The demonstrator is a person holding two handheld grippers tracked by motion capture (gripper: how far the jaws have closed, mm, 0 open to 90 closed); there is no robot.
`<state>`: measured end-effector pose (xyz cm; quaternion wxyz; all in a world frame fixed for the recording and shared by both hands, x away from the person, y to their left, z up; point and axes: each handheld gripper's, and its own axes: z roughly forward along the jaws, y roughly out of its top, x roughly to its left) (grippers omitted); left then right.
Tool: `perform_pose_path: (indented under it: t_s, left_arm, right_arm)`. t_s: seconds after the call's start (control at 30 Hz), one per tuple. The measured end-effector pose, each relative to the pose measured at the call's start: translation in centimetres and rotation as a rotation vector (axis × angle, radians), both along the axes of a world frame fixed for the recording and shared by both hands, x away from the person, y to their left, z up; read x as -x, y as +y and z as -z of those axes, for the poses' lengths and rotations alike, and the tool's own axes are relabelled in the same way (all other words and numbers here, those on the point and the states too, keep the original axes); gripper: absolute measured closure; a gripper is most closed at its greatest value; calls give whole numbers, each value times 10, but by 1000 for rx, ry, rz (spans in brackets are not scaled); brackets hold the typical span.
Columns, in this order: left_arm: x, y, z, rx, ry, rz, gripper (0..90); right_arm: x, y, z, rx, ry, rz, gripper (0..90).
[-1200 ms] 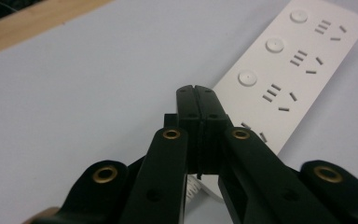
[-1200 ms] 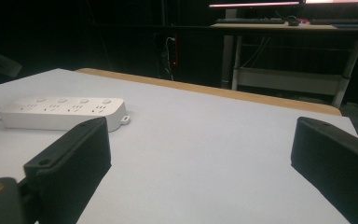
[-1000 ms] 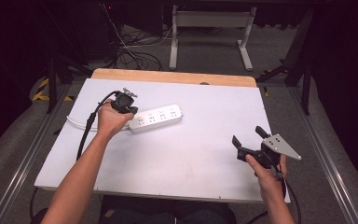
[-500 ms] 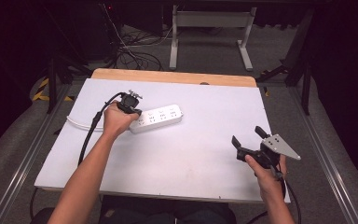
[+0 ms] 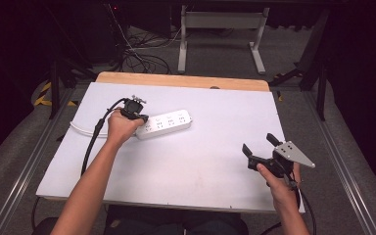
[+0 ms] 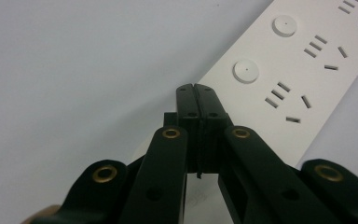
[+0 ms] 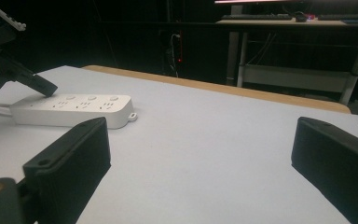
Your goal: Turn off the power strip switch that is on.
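Nearby, closed left gripper (image 6: 196,93) presses power strip (image 5: 169,123); table (image 5: 215,161) bare.

We see the right gripper (image 7: 200,163) with its two black jaws spread wide over the white worktop (image 7: 205,154). Far left lies a white power strip (image 7: 72,111) — three round buttons along its top, cord trailing off left. The left gripper (image 7: 46,88) reaches down from the upper left, its tip at the strip's top.

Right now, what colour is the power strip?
White; the power strip shows best in the left gripper view.
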<state>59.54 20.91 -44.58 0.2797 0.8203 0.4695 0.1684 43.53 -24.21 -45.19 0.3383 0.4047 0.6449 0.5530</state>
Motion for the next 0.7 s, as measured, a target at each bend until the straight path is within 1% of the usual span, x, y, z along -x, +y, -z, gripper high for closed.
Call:
perform_pose_path:
  t_s: [0.13, 0.23, 0.3, 0.37, 0.43, 0.47, 0.57, 0.6, 0.7]
  left_arm:
    - [1, -2, 0, -14, -8, -4, 900]
    - [2, -2, 0, -13, -5, -4, 900]
    - [2, -2, 1, -16, -11, -8, 900]
    - [3, -3, 2, -20, -17, 0, 900]
    - [2, 0, 3, 9, -12, -6, 900]
    - [2, 0, 3, 14, -12, -8, 900]
    - [4, -3, 3, -12, -29, -12, 900]
    - [4, -1, 4, 7, -22, -16, 900]
    - [4, -1, 4, 10, -21, -17, 900]
  right_arm:
    - [0, -1, -1, -2, -4, 4, 50]
    - [0, -1, -1, -6, -3, 6, 50]
    - [0, -1, -1, -4, -5, 7, 49]
    - [0, -1, -1, -6, -5, 6, 50]
    - [0, 0, -1, -5, -2, -2, 49]
    - [1, 0, -2, -1, -3, -3, 49]
    - [1, 0, -3, -5, -5, -4, 49]
    - [0, 0, -2, -6, -5, -5, 49]
    - [0, 1, -2, -3, -1, -9, 49]
